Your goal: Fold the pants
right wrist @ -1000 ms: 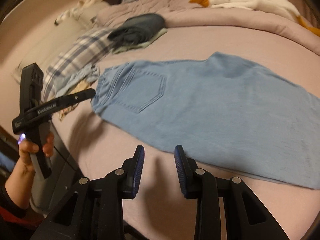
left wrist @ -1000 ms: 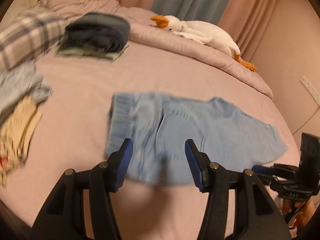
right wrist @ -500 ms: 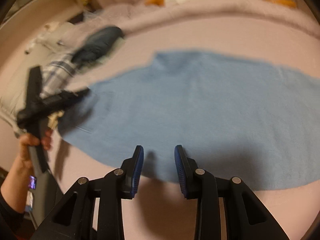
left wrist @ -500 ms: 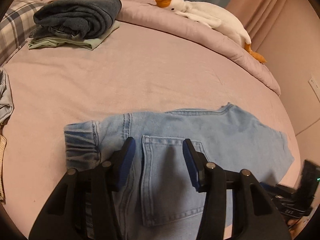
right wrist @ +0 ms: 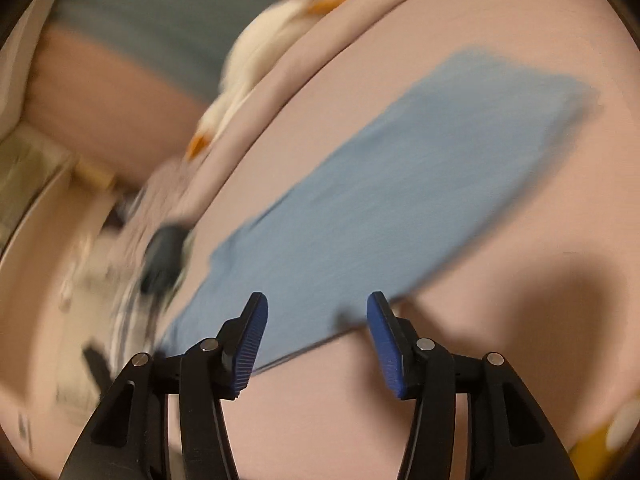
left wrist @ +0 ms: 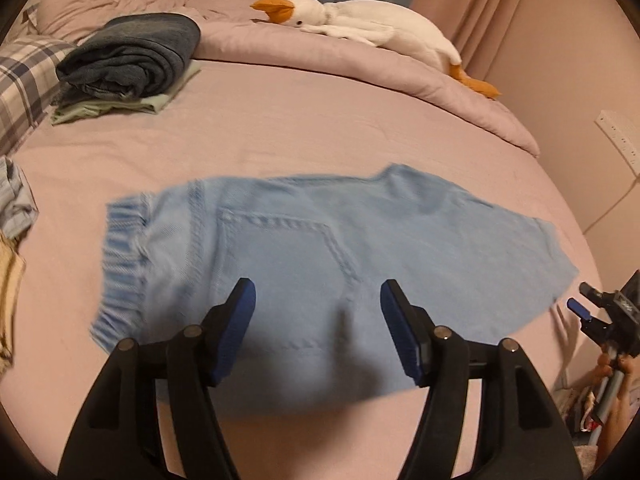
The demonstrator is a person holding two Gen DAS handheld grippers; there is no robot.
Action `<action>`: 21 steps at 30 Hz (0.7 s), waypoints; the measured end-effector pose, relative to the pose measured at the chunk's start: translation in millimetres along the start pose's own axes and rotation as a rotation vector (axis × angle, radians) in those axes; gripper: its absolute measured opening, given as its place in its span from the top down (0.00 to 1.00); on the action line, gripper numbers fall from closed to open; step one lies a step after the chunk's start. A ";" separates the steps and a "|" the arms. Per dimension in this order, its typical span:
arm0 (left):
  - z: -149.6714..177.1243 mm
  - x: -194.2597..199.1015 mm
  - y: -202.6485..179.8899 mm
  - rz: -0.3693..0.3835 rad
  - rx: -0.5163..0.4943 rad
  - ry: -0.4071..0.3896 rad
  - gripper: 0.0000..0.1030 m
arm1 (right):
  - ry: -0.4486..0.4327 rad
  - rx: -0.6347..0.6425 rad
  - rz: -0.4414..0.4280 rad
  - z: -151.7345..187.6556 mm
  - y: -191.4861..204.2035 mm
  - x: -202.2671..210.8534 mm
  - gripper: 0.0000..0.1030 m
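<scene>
Denim: we see the light-blue jeans [left wrist: 320, 264] flat on the pink bed sheet [left wrist: 280, 128].
Left gripper [left wrist: 318, 328]: spread over the jeans' pocket.
Right gripper [right wrist: 316, 336]: spread at the jeans' edge.

Blurred light-blue pants [right wrist: 384, 200] flat on pink bed [right wrist: 500, 360], right claw [right wrist: 316, 340] spread wide at their near edge

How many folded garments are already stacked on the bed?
2 visible: dark blue folded jeans on top of a pale green folded garment, at the bed's far left beside the plaid pillow. More could be hidden between them.
</scene>
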State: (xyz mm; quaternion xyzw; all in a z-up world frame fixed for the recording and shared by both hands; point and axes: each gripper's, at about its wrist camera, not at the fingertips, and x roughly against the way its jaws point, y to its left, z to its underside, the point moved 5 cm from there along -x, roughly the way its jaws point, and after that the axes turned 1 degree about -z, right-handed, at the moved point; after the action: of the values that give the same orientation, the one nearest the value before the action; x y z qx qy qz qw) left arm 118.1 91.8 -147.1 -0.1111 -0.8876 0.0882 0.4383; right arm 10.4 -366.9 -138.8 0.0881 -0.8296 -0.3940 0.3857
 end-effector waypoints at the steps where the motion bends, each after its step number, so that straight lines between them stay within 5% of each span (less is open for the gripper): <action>1: 2.3 -0.6 -5.6 0.015 0.006 0.006 0.36 | -0.043 -0.024 0.057 -4.2 -17.4 13.5 0.49; 6: 9.4 -16.2 -49.2 0.086 -0.037 0.063 0.35 | -0.190 -0.168 0.152 -25.8 -79.3 58.5 0.49; 15: 9.3 -57.8 -146.7 0.236 -0.146 0.187 0.35 | -0.227 -0.197 0.121 -71.0 -108.0 19.9 0.50; 17: 6.0 -68.1 -166.9 0.277 -0.145 0.211 0.35 | -0.236 -0.176 0.125 -79.3 -106.9 13.6 0.58; 18: 4.1 -72.0 -175.5 0.296 -0.143 0.219 0.35 | -0.226 -0.158 0.145 -83.5 -108.8 11.6 0.76; 19: 1.7 -76.7 -184.5 0.315 -0.140 0.226 0.35 | -0.209 -0.148 0.158 -86.2 -111.9 8.6 0.83; 21: -2.9 -86.1 -199.7 0.330 -0.138 0.233 0.35 | -0.196 -0.161 0.129 -88.6 -113.7 12.8 0.86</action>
State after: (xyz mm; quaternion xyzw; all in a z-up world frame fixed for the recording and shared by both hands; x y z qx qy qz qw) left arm 147.4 -123.3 -159.9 -0.2940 -0.8046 0.0841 0.5090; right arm 46.5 -501.3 -178.9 -0.0354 -0.8329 -0.4406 0.3331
